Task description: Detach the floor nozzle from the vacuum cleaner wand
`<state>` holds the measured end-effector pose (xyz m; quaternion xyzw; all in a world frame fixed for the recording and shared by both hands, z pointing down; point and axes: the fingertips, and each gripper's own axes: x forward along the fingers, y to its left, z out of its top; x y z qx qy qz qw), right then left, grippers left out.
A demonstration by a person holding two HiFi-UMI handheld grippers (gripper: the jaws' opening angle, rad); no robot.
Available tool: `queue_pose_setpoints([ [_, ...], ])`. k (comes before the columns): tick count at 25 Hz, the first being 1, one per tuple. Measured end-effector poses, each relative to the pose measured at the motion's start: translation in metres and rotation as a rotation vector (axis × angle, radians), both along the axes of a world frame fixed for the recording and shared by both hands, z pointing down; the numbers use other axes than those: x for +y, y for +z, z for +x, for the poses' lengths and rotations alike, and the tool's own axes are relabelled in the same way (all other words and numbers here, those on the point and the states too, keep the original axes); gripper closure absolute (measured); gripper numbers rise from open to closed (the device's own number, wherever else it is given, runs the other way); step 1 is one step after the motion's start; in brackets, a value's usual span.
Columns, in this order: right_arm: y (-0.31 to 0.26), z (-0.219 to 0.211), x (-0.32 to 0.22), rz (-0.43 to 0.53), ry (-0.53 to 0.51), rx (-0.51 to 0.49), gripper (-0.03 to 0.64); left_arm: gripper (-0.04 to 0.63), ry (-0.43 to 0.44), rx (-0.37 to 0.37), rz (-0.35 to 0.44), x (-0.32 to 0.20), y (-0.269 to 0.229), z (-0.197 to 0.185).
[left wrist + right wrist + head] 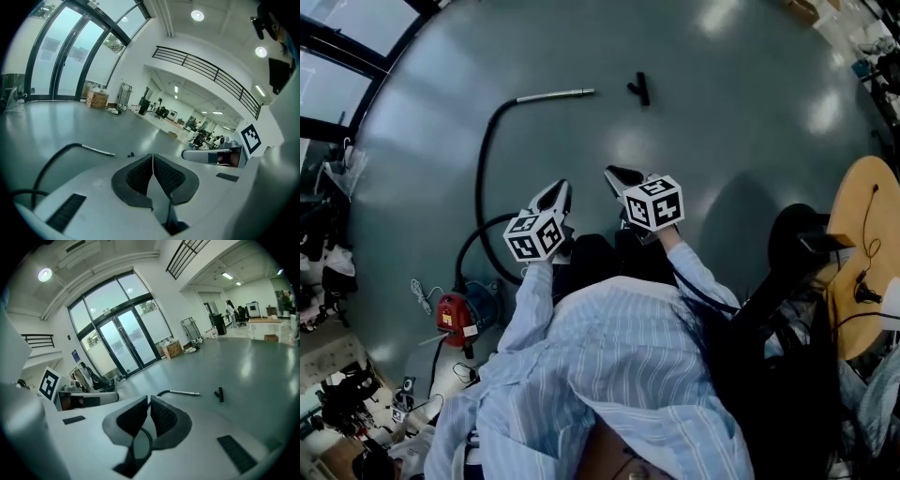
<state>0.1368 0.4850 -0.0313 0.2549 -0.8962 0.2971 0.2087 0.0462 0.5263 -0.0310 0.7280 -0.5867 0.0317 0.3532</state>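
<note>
Floor nozzle (639, 88) lying on the grey floor (741, 112), just beside but apart from the tip of the metal wand (555, 95) with its black hose (483, 169). Left gripper (152, 161) and right gripper (148, 403) held well short of both, each with fingers closed together on nothing.

A smooth, glossy grey floor (741, 122) carries everything. A silver metal wand (555, 95) lies flat on it, out in the open middle. The wand joins a black hose (481, 164) that curves back across the floor toward a red vacuum cleaner body (455, 315). A small black T-shaped floor nozzle (640, 88) lies near the wand's free end, apart from it. A brown cardboard box (172, 349) stands at the floor's edge by the glass doors.
</note>
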Motion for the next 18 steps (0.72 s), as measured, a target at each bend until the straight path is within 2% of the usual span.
queue_pose_setpoints([
  [6,0.0,-0.011,0.03,0.009,0.041,0.006,0.592,0.582,0.06,-0.04,0.04,0.037,-0.006,-0.002],
  [10,-0.007,-0.024,0.065,-0.033,0.076,-0.029,0.592,0.581,0.062,-0.039,0.05,0.081,-0.017,-0.012],
  [18,0.004,-0.049,0.124,-0.092,0.095,-0.032,0.592,0.581,0.064,-0.036,0.06,0.138,-0.01,-0.038],
])
